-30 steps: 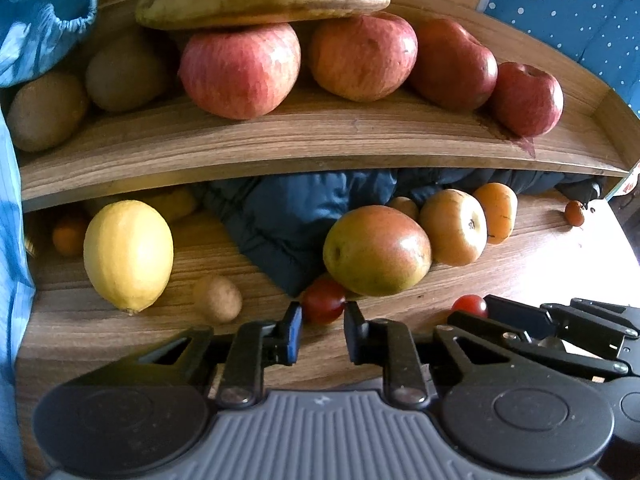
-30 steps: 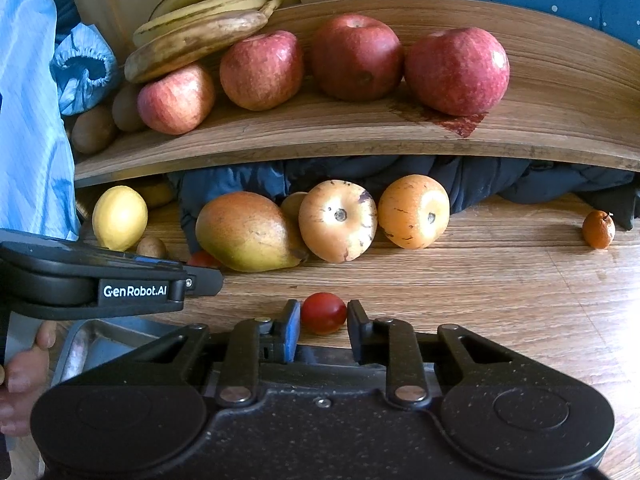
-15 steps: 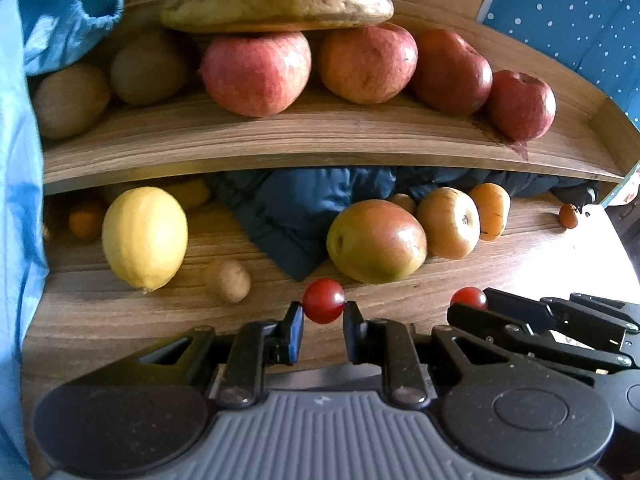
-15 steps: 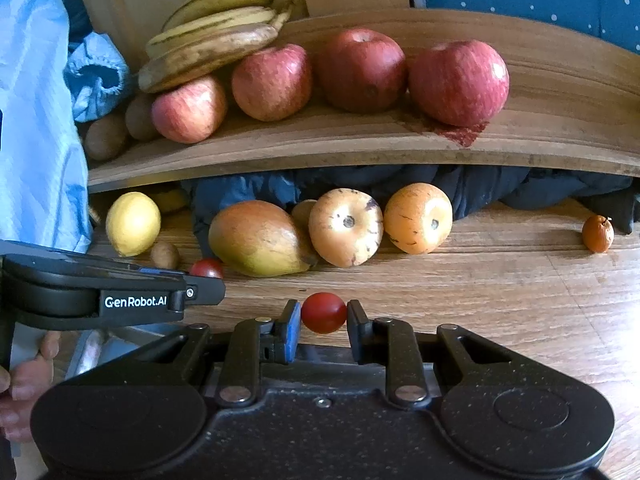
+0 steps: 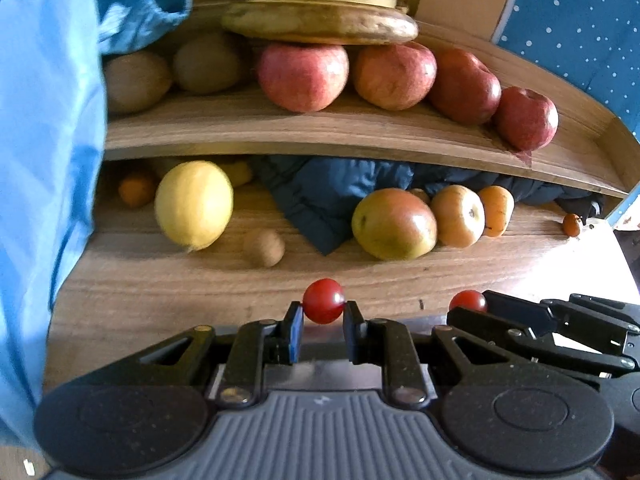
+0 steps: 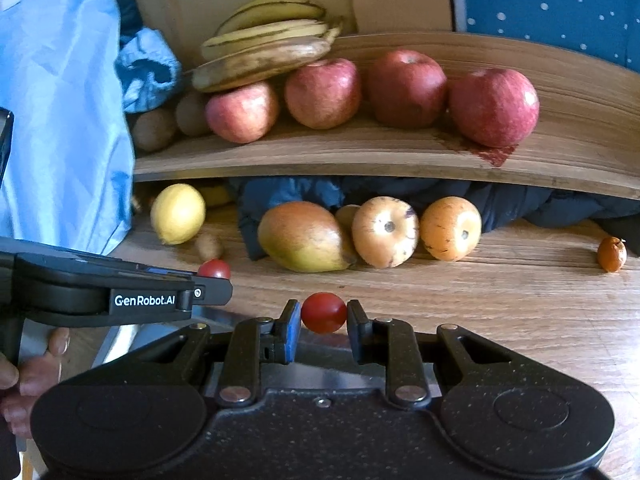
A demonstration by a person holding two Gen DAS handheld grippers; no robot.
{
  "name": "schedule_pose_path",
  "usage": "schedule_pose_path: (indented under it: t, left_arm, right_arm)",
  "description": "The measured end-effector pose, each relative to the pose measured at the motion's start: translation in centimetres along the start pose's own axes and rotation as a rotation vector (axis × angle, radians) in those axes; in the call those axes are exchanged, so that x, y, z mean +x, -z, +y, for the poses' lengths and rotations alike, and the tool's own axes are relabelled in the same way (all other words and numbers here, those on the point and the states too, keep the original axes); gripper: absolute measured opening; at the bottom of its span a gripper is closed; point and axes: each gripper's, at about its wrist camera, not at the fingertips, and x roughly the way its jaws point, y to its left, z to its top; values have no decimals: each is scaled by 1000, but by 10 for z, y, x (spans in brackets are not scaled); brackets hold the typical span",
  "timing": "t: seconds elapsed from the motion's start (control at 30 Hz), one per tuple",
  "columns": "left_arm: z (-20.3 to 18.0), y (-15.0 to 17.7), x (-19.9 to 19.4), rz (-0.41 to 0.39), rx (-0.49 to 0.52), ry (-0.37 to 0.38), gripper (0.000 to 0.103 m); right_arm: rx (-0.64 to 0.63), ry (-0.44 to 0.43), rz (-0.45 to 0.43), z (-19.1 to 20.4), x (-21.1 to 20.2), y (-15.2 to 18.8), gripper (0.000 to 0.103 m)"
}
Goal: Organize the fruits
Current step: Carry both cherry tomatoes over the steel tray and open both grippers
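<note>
My left gripper (image 5: 322,320) is shut on a red cherry tomato (image 5: 323,301) and holds it above the wooden table. My right gripper (image 6: 323,322) is shut on a second cherry tomato (image 6: 323,313); it also shows at the right of the left wrist view (image 5: 467,301). The left gripper's tomato shows in the right wrist view (image 6: 214,269). On the table under the shelf lie a lemon (image 5: 193,204), a mango (image 5: 394,224), two orange-yellow round fruits (image 5: 458,216), a small kiwi (image 5: 264,247) and a small orange fruit (image 6: 611,254).
A wooden shelf (image 6: 360,156) carries several red apples (image 6: 493,107), bananas (image 6: 264,48) and kiwis (image 5: 136,80). Dark blue cloth (image 5: 336,192) lies under the shelf. Light blue fabric (image 5: 44,160) hangs at the left. A metal tray (image 6: 132,340) sits below the grippers.
The left gripper closed on its tomato on the table, then lifted and drew back with it. The right gripper kept hold of its tomato and also drew back slightly.
</note>
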Motion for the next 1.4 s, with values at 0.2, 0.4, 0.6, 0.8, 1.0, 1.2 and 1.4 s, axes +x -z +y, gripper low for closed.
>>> schedule_pose_path:
  t: [0.2, 0.4, 0.6, 0.8, 1.0, 1.2, 1.4]
  left_arm:
    - [10, 19, -17, 1, -52, -33, 23]
    - [17, 39, -30, 9, -99, -59, 23]
    - [23, 54, -39, 16, -150, -89, 23]
    - [26, 68, -48, 21, -188, -112, 23]
    - [25, 84, -52, 26, -218, -130, 23]
    - [23, 97, -58, 25, -244, -146, 23]
    - [21, 109, -62, 27, -264, -158, 23]
  right_arm:
    - [-49, -65, 22, 9, -6, 5, 27]
    - [-106, -135, 42, 23, -12, 12, 27]
    - [-163, -195, 71, 36, -17, 22, 27]
    - [-203, -239, 99, 42, -20, 33, 27]
    - [-242, -287, 132, 47, -23, 45, 27]
    - [-273, -318, 157, 50, -25, 54, 27]
    - [-302, -344, 184, 52, -28, 64, 27]
